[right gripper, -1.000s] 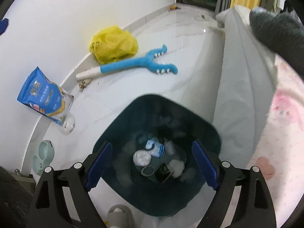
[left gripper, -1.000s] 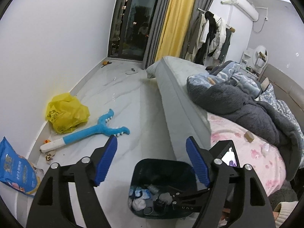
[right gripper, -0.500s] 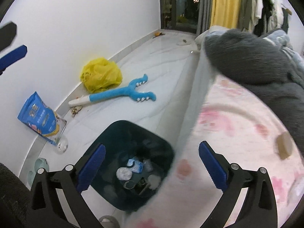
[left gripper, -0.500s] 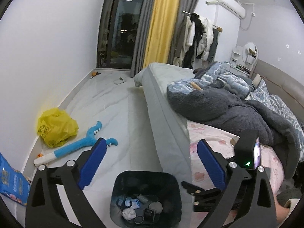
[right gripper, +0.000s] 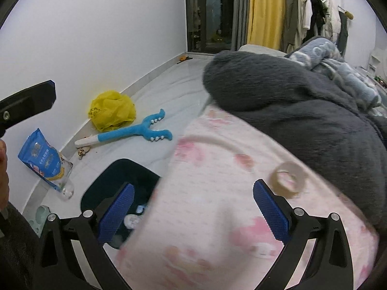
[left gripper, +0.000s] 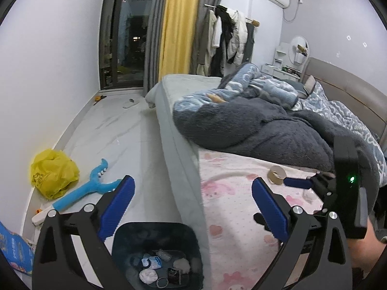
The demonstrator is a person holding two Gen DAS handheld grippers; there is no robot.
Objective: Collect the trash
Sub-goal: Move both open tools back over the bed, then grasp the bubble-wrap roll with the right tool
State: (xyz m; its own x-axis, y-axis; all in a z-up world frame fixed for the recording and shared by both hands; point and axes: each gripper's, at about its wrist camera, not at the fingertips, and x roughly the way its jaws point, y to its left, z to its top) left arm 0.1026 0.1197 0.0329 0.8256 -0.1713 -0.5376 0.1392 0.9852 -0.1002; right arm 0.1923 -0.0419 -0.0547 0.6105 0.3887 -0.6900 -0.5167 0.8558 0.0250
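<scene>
We see the tape roll (right gripper: 288, 180), a small brownish cardboard ring, lying flat on the pink printed sheet (right gripper: 217, 193) of the bed, just beside the near edge of the dark grey fleece blanket (right gripper: 302, 111). In the left wrist view the same roll (left gripper: 276, 174) sits far to the right, next to a blue fingertip of the right gripper. Our right gripper (right gripper: 192, 211) hangs over the sheet with its jaws spread wide and nothing between them; the roll lies just beyond its right finger (right gripper: 271, 213), not touched. Our left gripper (left gripper: 191, 207) is likewise released, empty, over the bed's edge. Below it on the floor, against the mattress side, stands the dark bin (left gripper: 154, 251), with crumpled tissues and small wrappers in its bottom. Farther left on the pale marble floor lie a blue forked plush toy (left gripper: 87, 191), a crumpled yellow plastic bag (left gripper: 53, 174) by the wall, and a blue pouch (right gripper: 41, 159) leaning there.
</scene>
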